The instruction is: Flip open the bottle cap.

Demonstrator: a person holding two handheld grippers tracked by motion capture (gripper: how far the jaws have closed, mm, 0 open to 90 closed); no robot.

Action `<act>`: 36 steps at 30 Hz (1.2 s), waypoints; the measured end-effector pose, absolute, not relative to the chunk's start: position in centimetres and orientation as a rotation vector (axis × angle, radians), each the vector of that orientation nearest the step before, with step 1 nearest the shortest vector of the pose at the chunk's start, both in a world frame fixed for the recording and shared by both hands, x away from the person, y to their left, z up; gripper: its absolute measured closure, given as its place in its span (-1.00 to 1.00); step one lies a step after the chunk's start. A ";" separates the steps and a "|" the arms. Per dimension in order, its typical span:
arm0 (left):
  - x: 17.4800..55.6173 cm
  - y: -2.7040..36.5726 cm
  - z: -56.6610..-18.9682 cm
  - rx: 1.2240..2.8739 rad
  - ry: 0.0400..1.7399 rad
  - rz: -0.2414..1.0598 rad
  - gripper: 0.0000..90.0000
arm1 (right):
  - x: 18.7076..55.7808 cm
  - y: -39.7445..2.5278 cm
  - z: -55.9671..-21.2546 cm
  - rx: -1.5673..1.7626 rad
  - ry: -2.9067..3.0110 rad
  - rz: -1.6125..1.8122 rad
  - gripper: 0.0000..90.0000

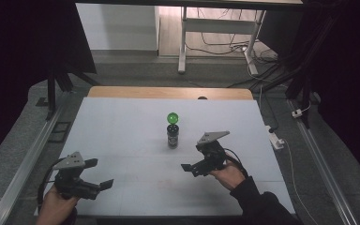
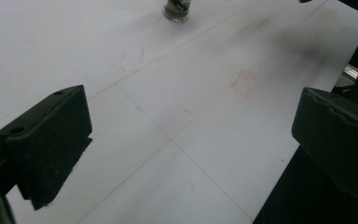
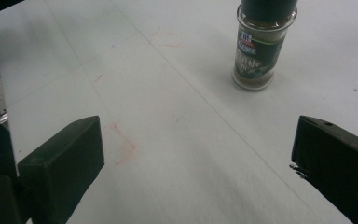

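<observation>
While both tools hover over the white table [image 1: 122, 136] | right gripper [image 1: 198, 158] jaws spread wide, empty (left gripper [image 1: 97, 174] likewise) | spice jar [image 1: 172, 136] upright just ahead of right gripper, well apart from left | green ball [image 1: 172, 117] atop jar

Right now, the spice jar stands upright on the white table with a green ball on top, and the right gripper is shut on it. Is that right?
Not quite. The right gripper is open and apart from the spice jar, as the right gripper view shows. The rest holds: upright on the white table, green ball on top.
</observation>
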State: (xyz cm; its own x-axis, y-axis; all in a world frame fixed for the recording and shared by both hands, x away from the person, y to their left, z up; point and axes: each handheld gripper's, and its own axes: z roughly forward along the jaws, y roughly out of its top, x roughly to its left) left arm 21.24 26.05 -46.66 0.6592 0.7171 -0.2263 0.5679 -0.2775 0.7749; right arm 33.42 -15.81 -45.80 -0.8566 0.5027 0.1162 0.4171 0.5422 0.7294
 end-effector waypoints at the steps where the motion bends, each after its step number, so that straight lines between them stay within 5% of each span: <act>1: 21.0 26.2 -46.7 1.965 1.012 0.206 -1.00 | 33.1 -16.1 -45.7 0.799 2.658 1.219 -0.98; 19: 18.4 28.9 -47.5 1.923 1.122 0.272 -1.00 | 28.1 -25.7 -45.2 1.060 2.404 1.180 -1.00; 36: 18.4 28.8 -47.7 1.986 1.188 0.301 -1.00 | 25.0 -30.2 -45.6 1.208 2.339 1.090 -1.00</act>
